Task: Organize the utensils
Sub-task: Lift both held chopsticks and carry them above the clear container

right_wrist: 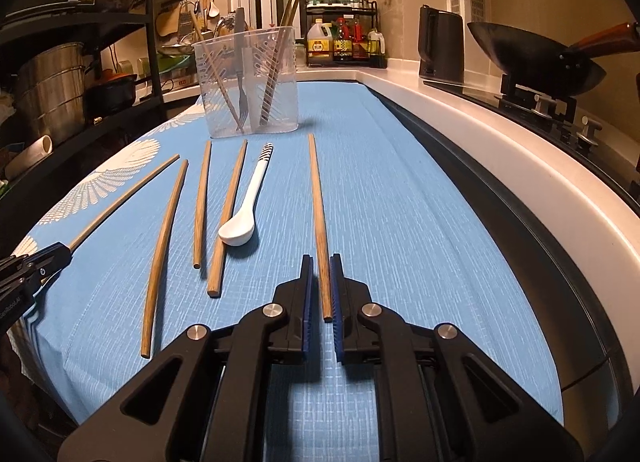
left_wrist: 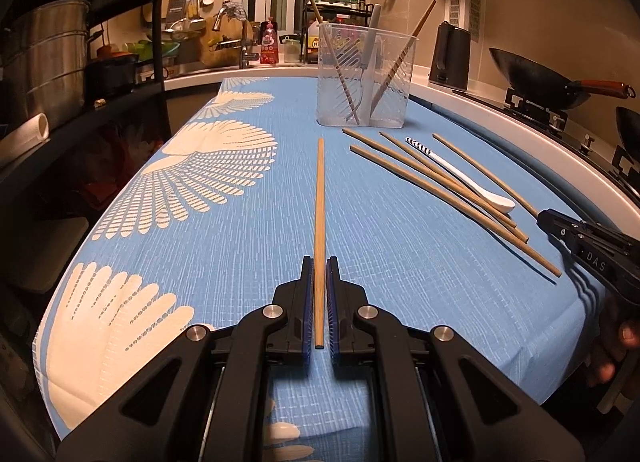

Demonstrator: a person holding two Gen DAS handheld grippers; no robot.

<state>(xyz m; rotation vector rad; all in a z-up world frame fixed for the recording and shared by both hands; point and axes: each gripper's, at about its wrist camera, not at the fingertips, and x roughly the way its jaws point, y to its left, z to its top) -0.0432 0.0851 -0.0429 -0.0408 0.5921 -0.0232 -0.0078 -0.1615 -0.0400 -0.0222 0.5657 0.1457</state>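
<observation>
Chopstick pinched near its butt end in the left tongs, tip aimed at the clear holder. Another chopstick clamped likewise in the right tongs, probably to load both in one trip. Gripped low, so the long end can likely drop in first. Still lying loose on the blue table: four chopsticks, one white spoon. Holder upright, already stocked with chopsticks and a fork.

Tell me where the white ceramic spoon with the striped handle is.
The white ceramic spoon with the striped handle lies on the blue tablecloth, left of centre in the right wrist view, beside the loose wooden chopsticks and in front of the clear plastic utensil holder.
</observation>
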